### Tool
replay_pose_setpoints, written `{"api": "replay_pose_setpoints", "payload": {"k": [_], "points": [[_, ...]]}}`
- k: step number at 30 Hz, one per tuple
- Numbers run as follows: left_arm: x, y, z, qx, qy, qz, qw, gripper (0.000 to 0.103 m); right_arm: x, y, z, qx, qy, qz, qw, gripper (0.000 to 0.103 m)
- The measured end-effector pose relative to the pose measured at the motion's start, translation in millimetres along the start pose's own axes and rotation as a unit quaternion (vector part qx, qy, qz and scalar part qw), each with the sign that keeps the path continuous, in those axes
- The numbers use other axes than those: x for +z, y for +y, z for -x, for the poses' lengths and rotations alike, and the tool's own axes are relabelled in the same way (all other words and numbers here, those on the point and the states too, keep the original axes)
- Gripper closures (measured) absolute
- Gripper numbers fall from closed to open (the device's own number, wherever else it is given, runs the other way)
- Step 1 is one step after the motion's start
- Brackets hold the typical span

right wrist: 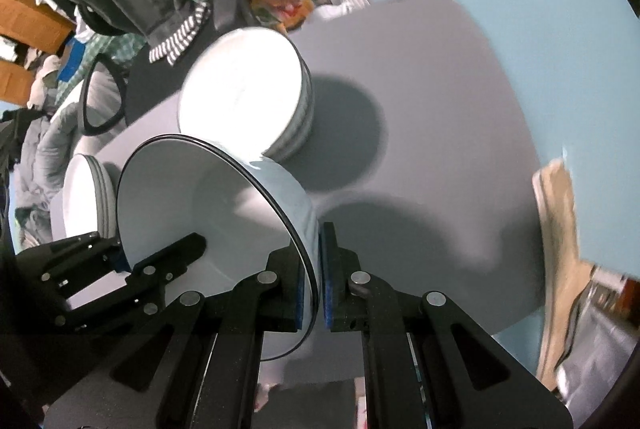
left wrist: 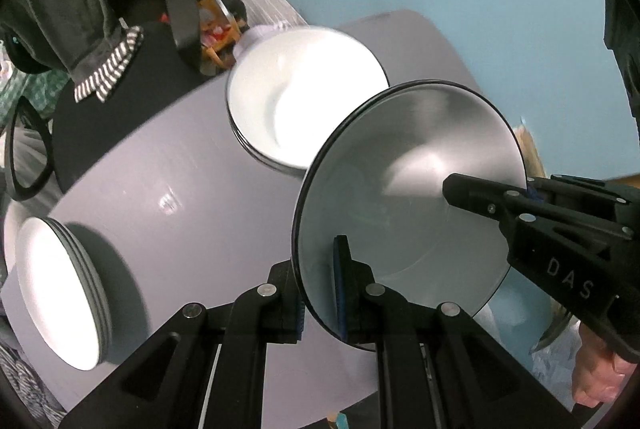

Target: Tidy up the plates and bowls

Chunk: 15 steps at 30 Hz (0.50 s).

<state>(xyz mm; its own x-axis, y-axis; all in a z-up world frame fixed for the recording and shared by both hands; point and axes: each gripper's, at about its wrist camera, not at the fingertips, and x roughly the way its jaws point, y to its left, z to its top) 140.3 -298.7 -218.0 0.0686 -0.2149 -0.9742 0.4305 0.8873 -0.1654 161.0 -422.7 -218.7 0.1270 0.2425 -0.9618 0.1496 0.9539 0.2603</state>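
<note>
Gripping the same bowl (left wrist: 408, 197) by opposite points of its rim, the left hand-held gripper (left wrist: 320, 293) and the right hand-held gripper (right wrist: 316, 289) both pinch it narrow, clear above the worktop (right wrist: 440, 109). Glazed ceramic, I judge: stiff, slick, breakable, fairly heavy for a thin rim pinch. Ahead of the left hand-held gripper sits a bowl stack (left wrist: 304, 101); off to its left, a plate stack (left wrist: 60, 293).

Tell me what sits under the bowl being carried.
The bowl hangs above the grey table, casting a shadow there. Both the left gripper and the right gripper clamp its rim. The bowl hides whatever lies directly beneath it.
</note>
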Motion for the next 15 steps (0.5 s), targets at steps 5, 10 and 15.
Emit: {"api": "replay_pose_setpoints", "payload": {"k": [5, 10, 15], "points": [[16, 9, 12, 0.000, -0.010, 0.015, 0.9998, 0.092, 17, 5, 11, -0.001, -0.007, 0.017, 1.000, 0.096], [37, 24, 11, 0.000, -0.014, 0.025, 0.9996, 0.092, 40, 14, 11, 0.005, -0.008, 0.029, 1.000, 0.096], [57, 35, 4, 0.004, -0.009, 0.037, 0.9993, 0.092, 62, 18, 5, 0.002, -0.001, 0.035, 0.999, 0.096]]}}
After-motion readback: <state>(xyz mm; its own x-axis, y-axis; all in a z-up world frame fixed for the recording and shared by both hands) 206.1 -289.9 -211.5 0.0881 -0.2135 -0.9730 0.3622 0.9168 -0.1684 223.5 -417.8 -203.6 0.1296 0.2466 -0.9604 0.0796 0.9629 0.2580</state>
